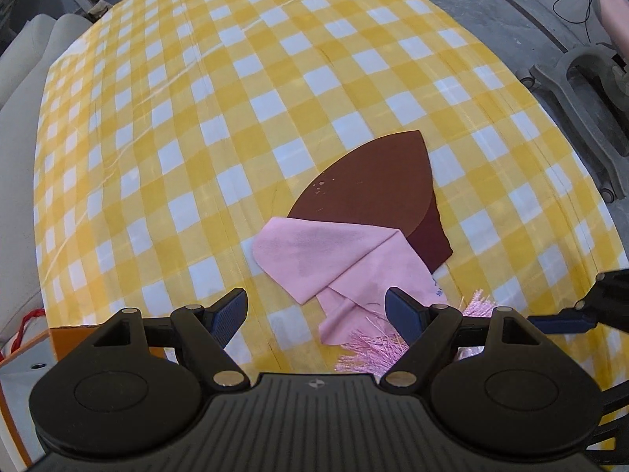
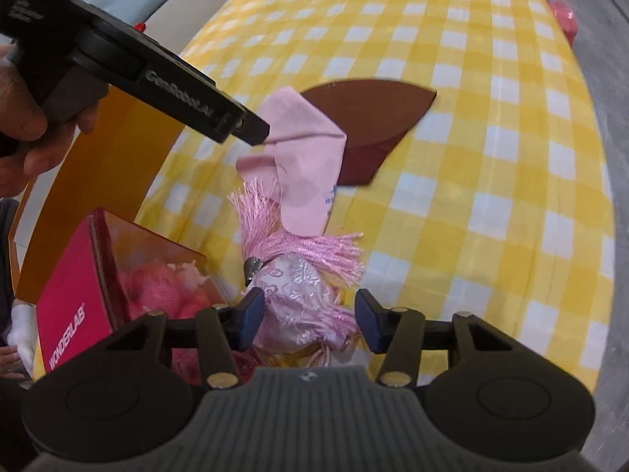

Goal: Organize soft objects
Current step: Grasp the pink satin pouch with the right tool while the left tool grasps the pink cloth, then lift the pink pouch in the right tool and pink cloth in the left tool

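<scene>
The pink cloth (image 1: 314, 251) lies folded on the checked desk (image 1: 196, 137), near its near edge, overlapping 2 stacked brown felt pieces (image 1: 369, 185) that sit just behind it. Touching the cloth's near end is a pink tassel (image 2: 298, 244) tied to a brocade pouch (image 2: 302, 299), right at the desk's near edge. Off the desk's near-left corner stands a clear red box (image 2: 129, 259) with pink yarn balls inside, backed by an orange board (image 2: 106, 149).

The left gripper (image 1: 316, 310) hangs over the cloth's near end with its fingers (image 1: 232, 306) spread apart, grasping nothing. The right gripper (image 2: 310, 314) straddles the pouch, fingers (image 2: 251, 310) part-way apart; the left one appears to touch the fabric, the right one stands clear, so nothing is clamped yet.

By my judgement everything here is light and limp. The cloth will drape and unfold if lifted by 1 layer, so pinching through the folded edge seems safest. The pouch looks slick and squashy; gripping its bunched body below the tassel should hold better than the loose threads, which would slip or snag. The felt is thin and flat, hard to pick off the desk except at an overhanging corner.
</scene>
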The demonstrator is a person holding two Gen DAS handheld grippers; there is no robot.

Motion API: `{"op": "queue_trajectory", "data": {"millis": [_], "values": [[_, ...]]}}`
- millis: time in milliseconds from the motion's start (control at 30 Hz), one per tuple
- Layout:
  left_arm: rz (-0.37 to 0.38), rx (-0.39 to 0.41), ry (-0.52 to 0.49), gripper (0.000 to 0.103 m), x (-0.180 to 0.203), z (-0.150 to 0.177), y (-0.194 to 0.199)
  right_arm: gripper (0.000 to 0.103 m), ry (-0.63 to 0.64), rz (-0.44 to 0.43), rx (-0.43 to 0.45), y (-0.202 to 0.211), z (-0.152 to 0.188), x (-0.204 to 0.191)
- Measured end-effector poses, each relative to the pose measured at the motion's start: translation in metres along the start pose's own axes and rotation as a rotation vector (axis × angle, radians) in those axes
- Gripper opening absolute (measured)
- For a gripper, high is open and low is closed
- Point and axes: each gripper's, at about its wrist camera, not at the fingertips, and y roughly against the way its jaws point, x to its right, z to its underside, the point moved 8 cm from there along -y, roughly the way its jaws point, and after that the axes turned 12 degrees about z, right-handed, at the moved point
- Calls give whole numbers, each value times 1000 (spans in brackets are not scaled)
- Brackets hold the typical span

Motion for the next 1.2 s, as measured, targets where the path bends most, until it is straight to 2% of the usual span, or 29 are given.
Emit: {"op": "queue_trajectory", "data": {"millis": [67,100,133,167,300,400,633,733,933,967,1000,1033,1100,1133,1200], "values": [[2,0,3,93,-1,-1,-2,52,-11,2,-20,-8,1,-2],[3,-1,3,93,-2,-1,-3,48,-23,-5,-28,-12,-2,-1],[2,-3,3,93,-2,-2,-4,38,-32,-16,-30,-13,-2,-2],[1,-3,3,93,-3,-2,-5,37,-30,-30,-25,-13,-3,-4],[2,-3,12,93,-3,-5,-11,26,33,8,-3,-7,-4,-11],[1,-2,17,93,-2,-8,-16,25,69,81,13,0,-4,1],[10,-21,13,93,5,-12,-30,26,35,250,45,15,-2,57],[17,-21,9,93,9,-13,-38,26,13,261,53,19,0,71],[19,-40,38,93,12,-8,-55,28,25,253,60,18,0,71],[17,-30,40,87,11,-9,-53,28,25,252,61,18,0,71],[24,-20,46,76,10,-9,-52,28,25,251,62,18,1,71],[43,-19,51,71,11,-8,-51,28,25,250,63,19,1,72],[83,-19,61,53,12,-5,-50,28,27,249,63,20,2,72],[98,-20,64,48,12,-4,-50,29,28,249,63,21,3,72],[116,-28,76,21,10,-3,-50,29,30,250,63,21,3,71]]}}
